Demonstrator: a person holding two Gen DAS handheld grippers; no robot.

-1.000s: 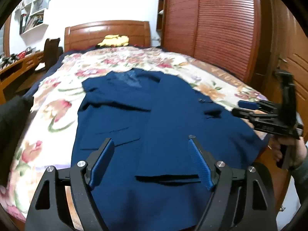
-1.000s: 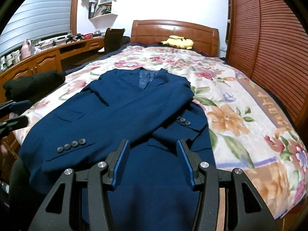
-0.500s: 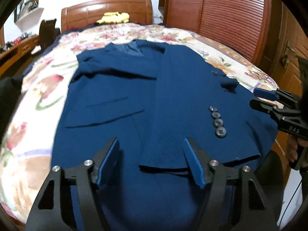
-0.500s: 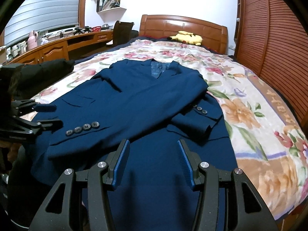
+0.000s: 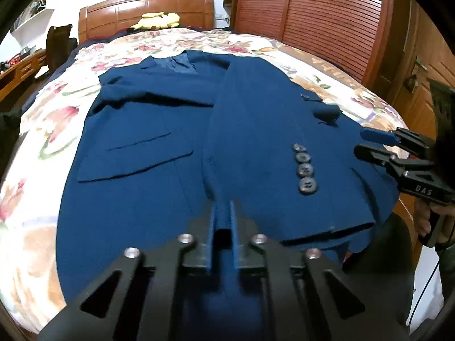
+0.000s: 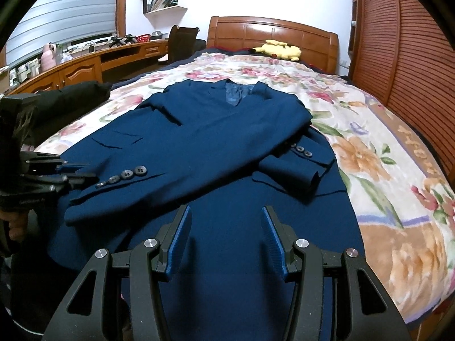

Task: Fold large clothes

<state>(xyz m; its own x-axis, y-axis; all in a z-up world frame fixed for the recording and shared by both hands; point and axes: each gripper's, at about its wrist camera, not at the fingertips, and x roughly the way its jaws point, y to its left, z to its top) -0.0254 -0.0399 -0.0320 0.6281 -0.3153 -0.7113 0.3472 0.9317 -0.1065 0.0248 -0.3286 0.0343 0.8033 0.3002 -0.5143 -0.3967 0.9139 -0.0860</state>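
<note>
The left tool [image 5: 221, 213] is pinched on the hem of the navy suit jacket [image 5: 176, 142], while the right tool [image 6: 226, 236] hovers spread above the same hem. The jacket lies face up, sleeves crossed, at the bed's [image 6: 384, 153] foot edge. It looks heavy, limp wool: grip hem corners, fold toward the open floral quilt [image 5: 57, 105] beyond.

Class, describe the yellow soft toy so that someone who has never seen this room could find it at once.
Start at the bed with the floral cover and look to its wooden headboard. The toy lies against it. It is the only bright yellow thing there, far from the blue jacket spread near the foot.
</note>
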